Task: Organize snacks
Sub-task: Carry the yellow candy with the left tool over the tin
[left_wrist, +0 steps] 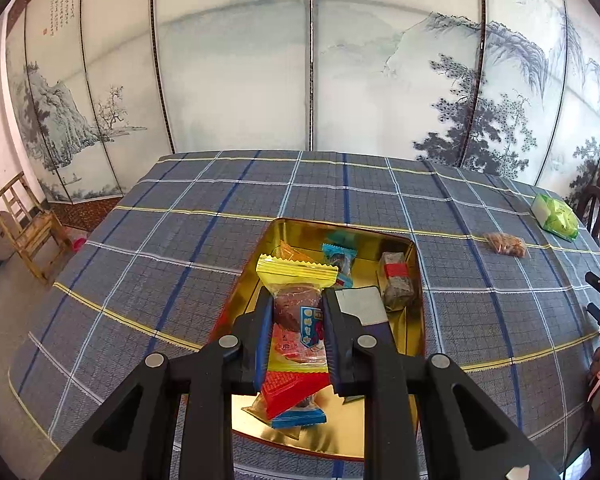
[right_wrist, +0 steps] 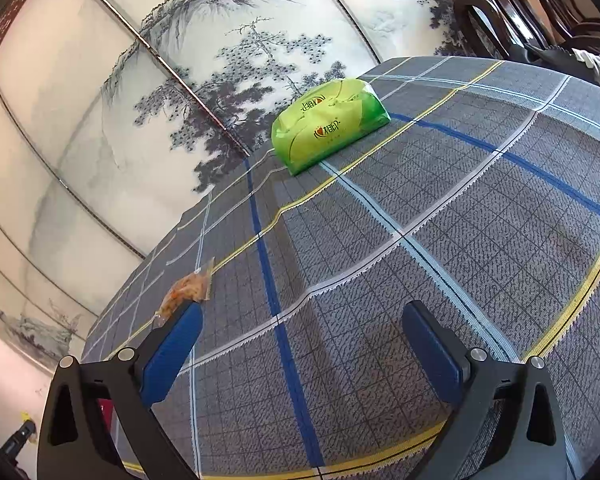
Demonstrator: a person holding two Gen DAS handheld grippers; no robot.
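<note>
The jaws of the left gripper [left_wrist: 296, 316] are pinched on a yellow-wrapped snack [left_wrist: 297, 280], its blue pads pressing the packet's two sides, with a brown round cake showing through the clear window of the wrapper. The held snack hangs over the gold tin [left_wrist: 414, 256], an open rectangular box lying on the checked tablecloth [left_wrist: 180, 240]. Inside the tin lie other packets: a blue-wrapped snack [left_wrist: 339, 258] toward the far wall, a brownish block with a red band [left_wrist: 396, 282] against the right wall, an orange packet [left_wrist: 290, 251] partly hidden behind the yellow one, and a red-and-blue packet [left_wrist: 292, 400] near the front edge below the gripper. What the pale flat piece beside the right finger is, I cannot tell.

Out on the cloth, well apart from the tin, lies a small clear bag of orange-brown snacks [right_wrist: 188, 290], and farther off a green tissue pack [right_wrist: 328, 124] near the table's far edge.

The right gripper [right_wrist: 300, 348] has its jaws spread wide with only bare cloth between them; the small clear bag sits just past its left fingertip.

A painted folding screen [left_wrist: 236, 80] stands behind the table, a wooden chair [left_wrist: 28, 228] on the floor to the left.
</note>
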